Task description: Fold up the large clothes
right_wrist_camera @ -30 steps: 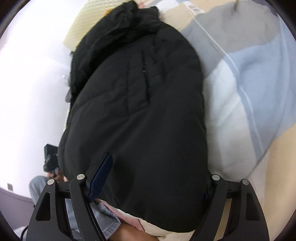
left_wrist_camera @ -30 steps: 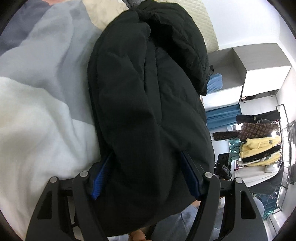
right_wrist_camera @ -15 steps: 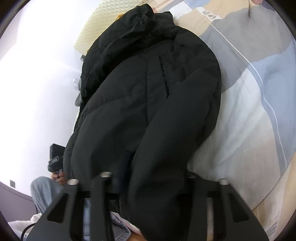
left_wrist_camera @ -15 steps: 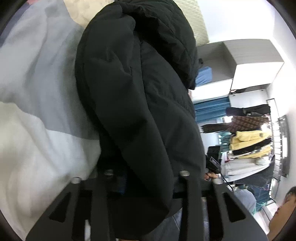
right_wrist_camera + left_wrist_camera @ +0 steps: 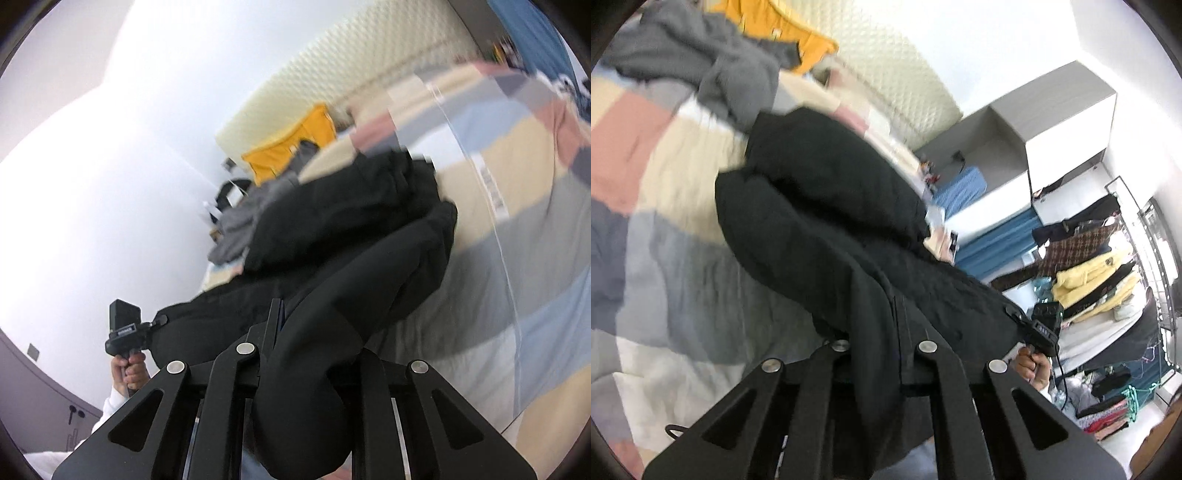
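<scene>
A big black padded jacket point(image 5: 827, 221) lies on the patchwork bedspread point(image 5: 657, 236), its near hem lifted off the bed. My left gripper point(image 5: 882, 332) is shut on the jacket's near hem; the fabric bunches between the jaws. In the right wrist view the same jacket point(image 5: 362, 229) hangs from my right gripper point(image 5: 303, 332), which is shut on another part of the hem. The other gripper shows at the edge of each view, held in a hand point(image 5: 1045, 328) point(image 5: 125, 332).
A grey garment point(image 5: 713, 62) and a yellow one point(image 5: 783, 33) lie at the head of the bed by the padded headboard point(image 5: 886, 70). A grey-white cabinet point(image 5: 1049, 125) and a rack of hanging clothes point(image 5: 1097, 273) stand to the right.
Both grippers closed on the jacket's near hem and lifted it up and toward the head of the bed; both views tilted upward.
</scene>
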`<state>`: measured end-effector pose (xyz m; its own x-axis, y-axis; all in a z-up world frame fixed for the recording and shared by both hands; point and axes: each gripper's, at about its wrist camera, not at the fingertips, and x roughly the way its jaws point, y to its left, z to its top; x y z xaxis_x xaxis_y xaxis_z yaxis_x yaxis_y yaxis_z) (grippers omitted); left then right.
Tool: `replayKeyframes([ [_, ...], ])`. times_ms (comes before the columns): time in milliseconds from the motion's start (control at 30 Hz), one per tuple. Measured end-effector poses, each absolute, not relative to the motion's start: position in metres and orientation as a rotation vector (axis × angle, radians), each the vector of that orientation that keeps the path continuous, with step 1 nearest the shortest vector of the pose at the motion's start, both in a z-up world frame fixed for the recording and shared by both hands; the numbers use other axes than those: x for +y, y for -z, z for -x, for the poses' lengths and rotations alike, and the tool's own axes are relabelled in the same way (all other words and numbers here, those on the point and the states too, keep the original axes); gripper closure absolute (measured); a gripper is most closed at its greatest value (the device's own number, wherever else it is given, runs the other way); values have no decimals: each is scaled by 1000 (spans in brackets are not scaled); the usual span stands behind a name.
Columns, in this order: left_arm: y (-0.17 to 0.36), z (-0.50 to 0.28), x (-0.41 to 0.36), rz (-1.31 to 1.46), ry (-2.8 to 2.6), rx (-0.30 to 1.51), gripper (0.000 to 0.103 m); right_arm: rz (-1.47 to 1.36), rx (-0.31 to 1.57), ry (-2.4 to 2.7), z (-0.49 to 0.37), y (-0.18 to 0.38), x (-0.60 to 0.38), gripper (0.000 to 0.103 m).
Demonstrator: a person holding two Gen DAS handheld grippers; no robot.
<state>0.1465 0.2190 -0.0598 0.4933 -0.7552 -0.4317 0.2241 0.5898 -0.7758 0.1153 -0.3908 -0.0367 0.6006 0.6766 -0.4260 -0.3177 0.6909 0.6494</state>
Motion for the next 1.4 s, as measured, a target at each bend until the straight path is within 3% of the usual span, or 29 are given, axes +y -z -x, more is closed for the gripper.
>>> replayKeyframes([
  [400, -15, -110, 228, 762, 595, 749, 97, -570, 600, -622, -63, -46, -396, 91],
  [867, -28, -53, 229, 747, 561, 785, 97, -530, 465, -559, 28, -48, -393, 91],
  [1133, -8, -84, 241, 709, 427, 871, 96, -592, 465, -515, -19, -32, -392, 90],
  [1400, -23, -146, 227, 635, 388, 892, 95, -678, 480, -453, -113, -29, -409, 91],
])
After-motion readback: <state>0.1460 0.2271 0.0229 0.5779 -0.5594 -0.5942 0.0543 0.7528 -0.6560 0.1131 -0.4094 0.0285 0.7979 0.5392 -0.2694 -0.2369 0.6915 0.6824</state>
